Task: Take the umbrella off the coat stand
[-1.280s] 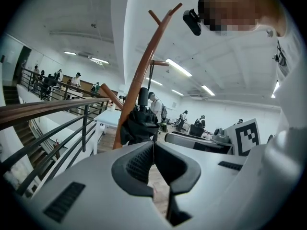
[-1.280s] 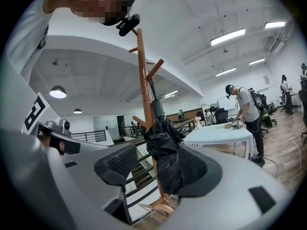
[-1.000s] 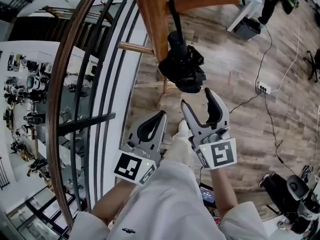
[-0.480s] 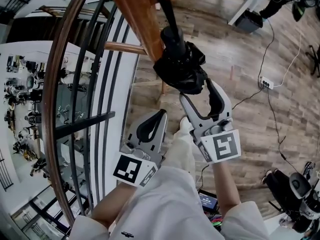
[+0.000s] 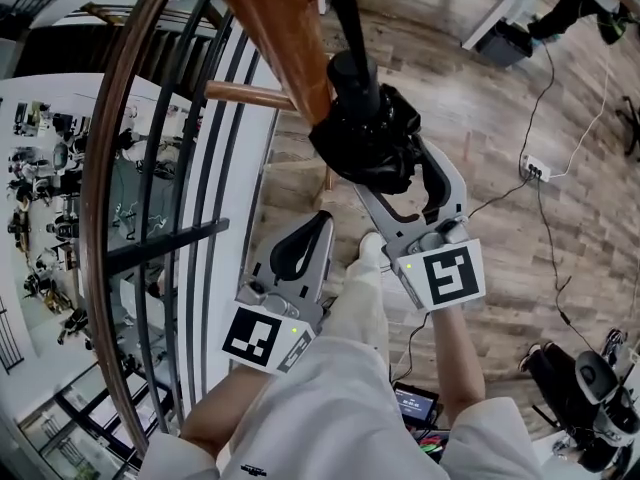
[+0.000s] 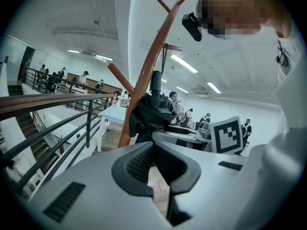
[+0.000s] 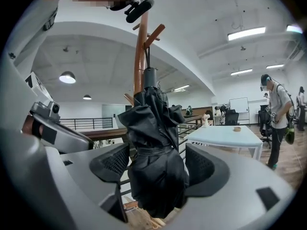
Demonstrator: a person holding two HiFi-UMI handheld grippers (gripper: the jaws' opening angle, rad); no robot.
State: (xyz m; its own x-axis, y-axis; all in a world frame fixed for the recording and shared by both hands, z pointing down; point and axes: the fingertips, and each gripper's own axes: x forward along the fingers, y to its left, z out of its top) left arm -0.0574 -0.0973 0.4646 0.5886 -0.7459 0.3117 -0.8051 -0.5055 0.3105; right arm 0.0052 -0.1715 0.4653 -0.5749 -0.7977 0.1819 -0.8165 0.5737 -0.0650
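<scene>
Black railing bars (image 5: 200,168) curve down the left side. Just right of them the left tool (image 5: 320,226) hangs low, its jaws clenched together on nothing, well below the hanging load. Next comes the wooden coat stand (image 5: 275,38), its pole slanting up out of the head view. Close beside the pole the folded black umbrella (image 5: 365,138) hangs by its strap from a peg, with its long axis running down alongside the pole. The right tool (image 5: 398,173) is the nearer one. It meets the umbrella's lower end from below with its jaws opening, and the bundled fabric sits between the pads but is not squeezed. With the pole just behind the umbrella, I judge the strap must lift clear of the peg. Farther right, a power strip (image 5: 527,173) and cables lie on the plank floor (image 5: 470,108).
</scene>
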